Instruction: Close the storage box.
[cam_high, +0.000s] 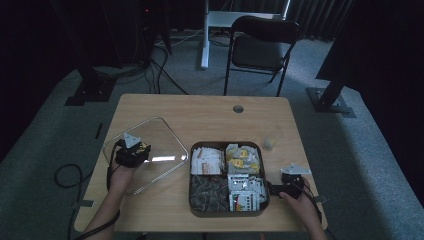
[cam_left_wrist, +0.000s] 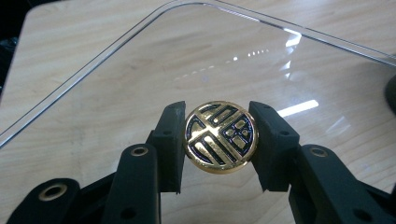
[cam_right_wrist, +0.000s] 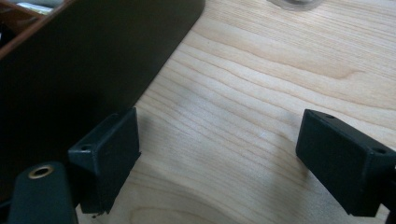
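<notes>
A clear square lid (cam_high: 165, 131) with rounded corners lies over the left part of the wooden table (cam_high: 210, 115). At its middle is a round gold knob (cam_left_wrist: 220, 137) with a black pattern. My left gripper (cam_left_wrist: 218, 119) is shut on this knob, one black pad on each side, and it also appears over the lid (cam_high: 134, 150). To the right stands a dark divided box (cam_high: 225, 144) holding packets. My right gripper (cam_high: 278, 189) rests by the box's right wall (cam_right_wrist: 93, 60). Its jaws (cam_right_wrist: 224, 144) stand open over bare wood, with nothing between them.
The box's compartments hold white-and-orange sachets (cam_high: 206, 161), yellow packets (cam_high: 242, 157), dark packets (cam_high: 207, 192) and white-and-green packets (cam_high: 245, 192). A small clear cup (cam_high: 272, 142) stands behind the right gripper. A black folding chair (cam_high: 260, 47) stands beyond the table.
</notes>
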